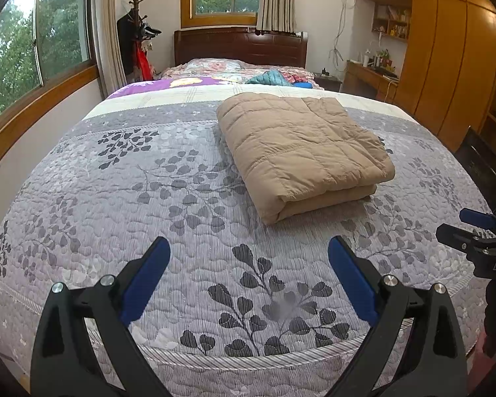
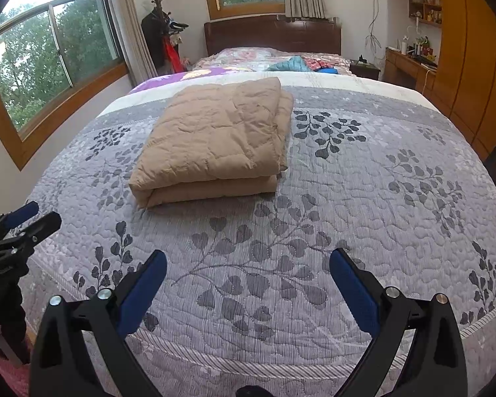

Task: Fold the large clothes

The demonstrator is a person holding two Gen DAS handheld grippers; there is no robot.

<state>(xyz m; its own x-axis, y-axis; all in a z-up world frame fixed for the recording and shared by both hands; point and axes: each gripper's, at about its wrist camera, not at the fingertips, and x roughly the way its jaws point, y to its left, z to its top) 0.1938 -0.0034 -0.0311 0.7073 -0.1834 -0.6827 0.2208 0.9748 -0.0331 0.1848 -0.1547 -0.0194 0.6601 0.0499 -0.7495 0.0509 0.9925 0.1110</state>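
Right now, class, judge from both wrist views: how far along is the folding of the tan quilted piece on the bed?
Done: the tan quilted piece lies folded in a compact stacked rectangle on the grey leaf-print bedspread. In hand: nothing; the left tongs and right tongs are open, short of it. Left: apparently nothing, perhaps squaring the offset far edge.

We see both wrist views from bed's foot, facing headboard (image 1: pixel 240 44); left sits leftward; both share folded quilt (image 2: pixel 215 139).
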